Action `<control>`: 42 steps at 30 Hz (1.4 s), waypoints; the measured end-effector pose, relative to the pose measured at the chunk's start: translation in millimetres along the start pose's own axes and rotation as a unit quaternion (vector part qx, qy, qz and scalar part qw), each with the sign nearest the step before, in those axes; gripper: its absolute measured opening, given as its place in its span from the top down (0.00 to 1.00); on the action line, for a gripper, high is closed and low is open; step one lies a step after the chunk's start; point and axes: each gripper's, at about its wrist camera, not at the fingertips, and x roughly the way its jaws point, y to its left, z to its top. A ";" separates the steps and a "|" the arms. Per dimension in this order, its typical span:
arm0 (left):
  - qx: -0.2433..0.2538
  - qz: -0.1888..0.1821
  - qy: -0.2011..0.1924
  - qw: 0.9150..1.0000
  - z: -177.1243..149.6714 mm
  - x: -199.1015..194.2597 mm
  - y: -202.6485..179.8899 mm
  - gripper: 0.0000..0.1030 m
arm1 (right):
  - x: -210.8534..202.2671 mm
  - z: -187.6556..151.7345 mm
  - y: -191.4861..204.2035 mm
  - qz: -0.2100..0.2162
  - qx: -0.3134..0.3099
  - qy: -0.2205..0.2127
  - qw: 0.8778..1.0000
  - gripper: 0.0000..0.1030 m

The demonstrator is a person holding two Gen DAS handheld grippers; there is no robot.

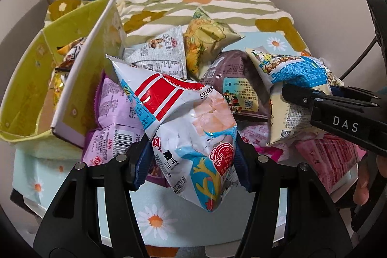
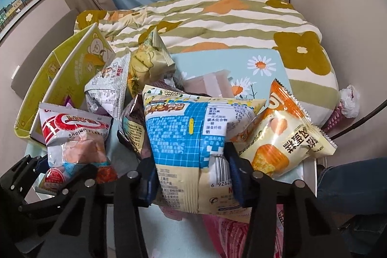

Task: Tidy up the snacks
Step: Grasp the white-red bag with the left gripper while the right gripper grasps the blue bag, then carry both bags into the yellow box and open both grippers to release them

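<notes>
The left hand-held gripper point(image 1: 192, 162) pinches a crinkly white-and-red shrimp-flake packet point(image 1: 191, 127) above the snack pile, beside the yellow-green cardboard box point(image 1: 26, 88); the right hand-held gripper point(image 2: 191, 175) clamps a blue-gridded cream snack bag point(image 2: 188, 137).

Right tongs point(image 2: 192, 175) clamping blue-grid snack bag point(image 2: 183, 137), shrimp flakes bag point(image 2: 75, 137) left

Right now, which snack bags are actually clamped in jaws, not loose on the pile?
Two: the white-and-red shrimp flakes bag in the left gripper, and the blue-grid cream bag in the right gripper. The other bags lie loose.
</notes>
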 end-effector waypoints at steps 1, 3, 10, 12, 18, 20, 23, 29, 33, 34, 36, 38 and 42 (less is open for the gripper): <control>0.000 0.001 -0.003 1.000 0.7 -3.3 -0.4 0.44 | -3.2 0.1 0.5 0.001 0.000 -0.003 1.000 0.57; -0.001 0.001 -0.008 1.000 2.0 -8.0 0.3 0.44 | -7.8 0.3 1.4 0.001 -0.001 -0.008 1.000 0.57; -0.006 0.006 -0.042 0.999 11.6 -41.8 2.8 0.44 | -36.2 4.5 7.2 0.011 -0.003 -0.030 0.999 0.57; -0.010 0.009 -0.056 0.998 15.2 -55.6 5.8 0.44 | -47.2 6.8 10.4 0.015 -0.007 -0.038 0.999 0.57; -0.029 0.024 -0.106 0.994 33.2 -102.1 29.7 0.44 | -83.7 19.5 30.3 0.039 -0.026 -0.066 0.997 0.57; -0.035 0.032 -0.119 0.992 39.2 -114.2 44.3 0.44 | -95.0 25.2 43.0 0.046 -0.041 -0.079 0.995 0.57; -0.046 0.043 -0.133 0.989 48.4 -128.5 72.6 0.44 | -107.8 35.0 64.8 0.055 -0.054 -0.093 0.993 0.57; -0.066 0.062 -0.141 0.986 62.9 -138.8 140.4 0.44 | -113.9 59.4 124.1 0.079 -0.078 -0.109 0.988 0.57; -0.076 0.075 -0.134 0.985 66.9 -135.4 186.4 0.44 | -99.3 72.5 167.4 0.098 -0.085 -0.107 0.986 0.57; -0.080 0.074 -0.130 0.986 67.8 -132.6 199.8 0.44 | -92.6 76.0 181.1 0.105 -0.085 -0.103 0.985 0.57; -0.085 0.072 -0.121 0.986 67.7 -125.0 225.2 0.44 | -81.8 80.1 200.1 0.112 -0.086 -0.097 0.985 0.57; -0.085 0.069 -0.109 0.988 67.4 -114.0 246.3 0.44 | -66.0 83.9 222.3 0.115 -0.087 -0.088 0.986 0.57; -0.080 0.058 -0.087 0.991 63.5 -91.2 277.9 0.44 | -42.6 86.0 253.2 0.114 -0.082 -0.069 0.988 0.57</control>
